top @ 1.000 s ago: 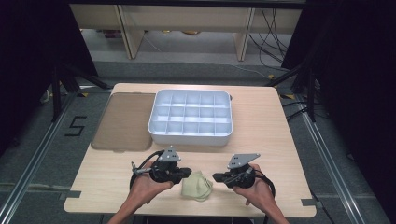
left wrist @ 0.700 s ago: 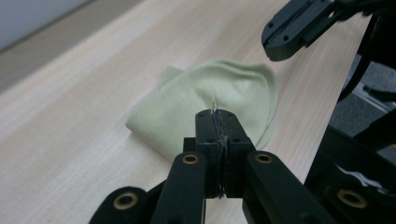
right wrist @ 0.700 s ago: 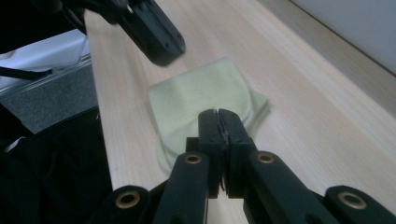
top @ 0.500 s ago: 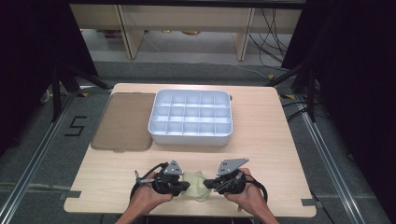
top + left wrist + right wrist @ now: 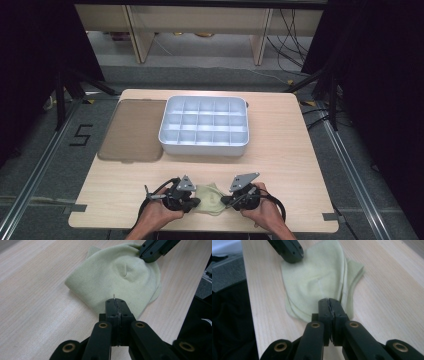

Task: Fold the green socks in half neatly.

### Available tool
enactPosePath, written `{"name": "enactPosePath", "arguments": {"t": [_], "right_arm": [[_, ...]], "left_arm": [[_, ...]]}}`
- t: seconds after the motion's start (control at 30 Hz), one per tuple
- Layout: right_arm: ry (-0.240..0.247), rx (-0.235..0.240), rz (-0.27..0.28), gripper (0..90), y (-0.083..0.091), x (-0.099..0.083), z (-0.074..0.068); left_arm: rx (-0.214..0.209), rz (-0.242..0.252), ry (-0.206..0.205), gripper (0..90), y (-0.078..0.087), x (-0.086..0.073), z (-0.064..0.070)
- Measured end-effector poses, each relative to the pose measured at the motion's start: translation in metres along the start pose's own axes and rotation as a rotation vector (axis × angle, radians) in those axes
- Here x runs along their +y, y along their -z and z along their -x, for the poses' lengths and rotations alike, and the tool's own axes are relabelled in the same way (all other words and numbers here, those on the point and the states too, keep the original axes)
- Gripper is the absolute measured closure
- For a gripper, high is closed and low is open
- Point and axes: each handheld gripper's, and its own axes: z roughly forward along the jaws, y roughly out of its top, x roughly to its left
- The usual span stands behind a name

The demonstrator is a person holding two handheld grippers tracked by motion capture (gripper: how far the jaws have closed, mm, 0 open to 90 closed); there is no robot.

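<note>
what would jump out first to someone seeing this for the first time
First, the pale yellow-green cloth at the table's near edge, pinched from either side by the left gripper and right gripper, both with jaws shut on its edges. Next, the white compartment tray mid-table, with a flat brown lid lying to its left.

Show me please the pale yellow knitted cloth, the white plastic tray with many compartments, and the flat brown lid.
pale yellow knitted cloth (image 5: pixel 117 277), left gripper view, middle of its upper layer.
white plastic tray with many compartments (image 5: pixel 204 149), high view, near outer wall.
flat brown lid (image 5: pixel 134 130), high view, centre of its surface.
</note>
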Motion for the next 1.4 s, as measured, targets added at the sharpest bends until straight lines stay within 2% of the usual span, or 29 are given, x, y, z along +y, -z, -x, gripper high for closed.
{"name": "enactPosePath", "arguments": {"t": [0.13, 0.17, 0.2, 0.27, 0.3, 0.33, 0.4, 0.47, 0.53, 0.57, 0.63, 0.67, 0.7, 0.73, 0.8, 0.83, 0.9, 1.03, 1.07, 1.1, 1.13, 1.17, 1.27, 1.33, 1.37, 1.4], "right_arm": [[-0.002, -0.039, -0.009, 89.1, 0.003, 0.0, 0.001], [0.001, -0.037, -0.011, 89.1, 0.007, 0.002, 0.001], [0.001, -0.037, -0.011, 89.1, 0.007, 0.002, 0.001], [-0.004, -0.052, 0.044, 88.8, 0.017, 0.009, 0.002], [0.002, -0.055, 0.06, 88.8, 0.019, 0.013, 0.002], [0.022, -0.049, 0.076, 88.8, 0.02, 0.017, 0.003], [0.014, -0.05, 0.077, 88.8, 0.02, 0.021, 0.003], [0.019, -0.038, 0.092, 88.8, 0.012, 0.029, 0.009], [0.015, -0.031, 0.085, 88.8, 0.009, 0.03, 0.01], [0.026, -0.012, 0.073, 88.8, 0.001, 0.033, 0.011], [0.022, -0.001, 0.065, 88.8, -0.004, 0.036, 0.011], [0.022, -0.001, 0.065, 88.8, -0.004, 0.036, 0.011], [0.021, -0.024, 0.055, 88.8, -0.007, 0.036, 0.015], [0.004, -0.034, 0.047, 88.9, -0.008, 0.035, 0.017], [-0.008, -0.031, 0.035, 88.9, -0.01, 0.033, 0.022], [-0.013, -0.022, 0.03, 88.9, -0.011, 0.032, 0.023], [-0.035, -0.038, 0.02, 88.9, -0.011, 0.028, 0.025], [-0.041, -0.052, 0.011, 88.9, -0.008, 0.022, 0.026], [-0.029, -0.045, 0.012, 88.9, -0.009, 0.021, 0.028], [-0.048, -0.05, 0.015, 88.9, -0.008, 0.018, 0.027], [-0.048, -0.054, 0.003, 88.8, -0.006, 0.016, 0.027], [-0.048, -0.061, 0.019, 88.9, -0.005, 0.014, 0.027], [-0.052, -0.06, 0.02, 88.8, 0.001, 0.014, 0.027], [-0.035, -0.064, 0.063, 88.8, 0.012, 0.017, 0.021], [-0.028, -0.051, 0.081, 88.8, 0.015, 0.018, 0.018], [-0.028, -0.051, 0.081, 88.8, 0.015, 0.018, 0.018]], "left_arm": [[0.009, -0.002, 0.002, 89.3, 0.001, 0.0, 0.001], [0.01, 0.022, 0.017, 89.3, 0.0, 0.001, 0.002], [0.01, 0.022, 0.017, 89.2, 0.0, 0.001, 0.002], [0.021, 0.057, 0.043, 89.1, 0.002, 0.005, 0.003], [0.019, 0.064, 0.028, 88.8, 0.005, 0.008, 0.001], [0.027, 0.071, 0.034, 88.4, 0.006, 0.011, 0.0], [0.038, 0.079, 0.031, 88.3, 0.006, 0.015, -0.002], [0.055, 0.086, 0.046, 88.3, 0.004, 0.022, -0.011], [0.058, 0.083, 0.037, 88.3, 0.002, 0.024, -0.014], [0.059, 0.081, 0.056, 88.2, -0.002, 0.026, -0.019], [0.068, 0.071, 0.064, 88.3, -0.005, 0.027, -0.022], [0.068, 0.071, 0.064, 88.4, -0.005, 0.027, -0.022], [0.077, 0.058, 0.056, 88.4, -0.007, 0.026, -0.026], [0.079, 0.059, 0.073, 88.5, -0.009, 0.025, -0.028], [0.081, 0.056, 0.086, 88.5, -0.01, 0.022, -0.03], [0.077, 0.052, 0.078, 88.6, -0.01, 0.02, -0.032], [0.075, 0.057, 0.091, 88.6, -0.01, 0.019, -0.033], [0.078, 0.054, 0.088, 88.6, -0.01, 0.019, -0.033], [0.081, 0.057, 0.087, 88.5, -0.01, 0.018, -0.033], [0.083, 0.055, 0.086, 88.5, -0.01, 0.019, -0.033], [0.083, 0.058, 0.085, 88.5, -0.01, 0.019, -0.033], [0.081, 0.063, 0.086, 88.5, -0.01, 0.018, -0.033], [0.083, 0.058, 0.087, 88.4, -0.009, 0.019, -0.033], [0.083, 0.059, 0.089, 88.3, -0.009, 0.018, -0.032], [0.082, 0.063, 0.087, 88.3, -0.009, 0.018, -0.032], [0.082, 0.063, 0.087, 88.3, -0.009, 0.018, -0.032]]}}
